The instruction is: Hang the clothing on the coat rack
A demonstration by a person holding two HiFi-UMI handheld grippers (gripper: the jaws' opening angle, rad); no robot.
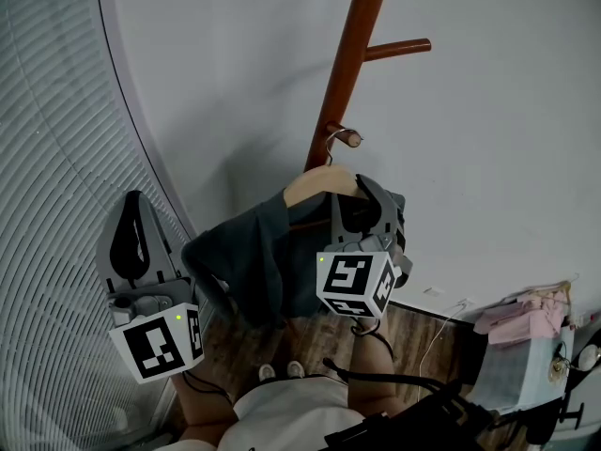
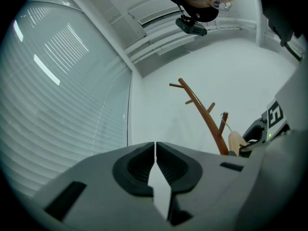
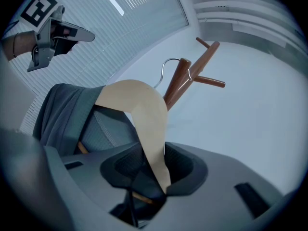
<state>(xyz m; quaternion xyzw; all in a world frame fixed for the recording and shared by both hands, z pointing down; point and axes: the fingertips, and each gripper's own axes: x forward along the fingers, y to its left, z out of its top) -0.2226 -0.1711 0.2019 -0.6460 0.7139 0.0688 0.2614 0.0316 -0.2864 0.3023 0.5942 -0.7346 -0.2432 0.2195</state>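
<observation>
A brown wooden coat rack stands against the white wall, also visible in the left gripper view as the coat rack. A pale wooden hanger carries a dark grey garment. Its metal hook loops over a short low peg. My right gripper is shut on the hanger's right shoulder; the hanger runs between the right gripper jaws, the garment draping left. My left gripper stands to the left, apart from the garment, shut on nothing.
Slatted blinds curve along the left. A cart with pink items stands at the lower right, with cables on the wooden floor. The person's shoes are below the garment. A longer peg sticks out higher up.
</observation>
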